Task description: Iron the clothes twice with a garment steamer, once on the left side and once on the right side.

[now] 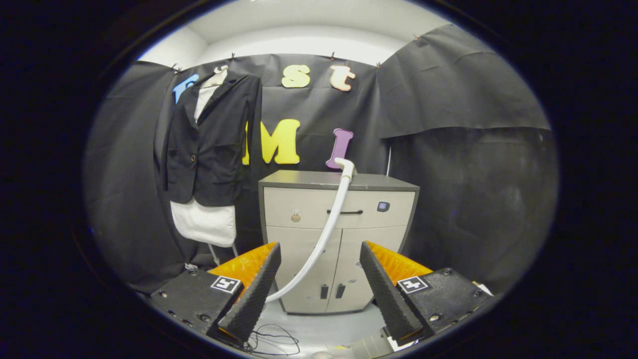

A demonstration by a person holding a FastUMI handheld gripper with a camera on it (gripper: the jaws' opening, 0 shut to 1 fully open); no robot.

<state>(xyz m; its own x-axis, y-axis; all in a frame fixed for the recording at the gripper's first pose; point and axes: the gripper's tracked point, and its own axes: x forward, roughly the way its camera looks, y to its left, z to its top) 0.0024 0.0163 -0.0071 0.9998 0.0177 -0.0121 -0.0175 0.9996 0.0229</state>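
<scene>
A black jacket over a white garment hangs on a stand against the booth's wall, far beyond my left finger. The steamer's white head rests on top of a grey cabinet, and its white hose runs down in front of the cabinet doors toward the floor behind my left finger. My gripper is open, with its black ridged fingers spread wide. Nothing is between them. The cabinet stands well ahead of the fingertips.
The cabinet has a drawer with a dark handle and two lower doors. Thin black cables lie on the pale floor just below the fingers. Black cloth walls close in on both sides.
</scene>
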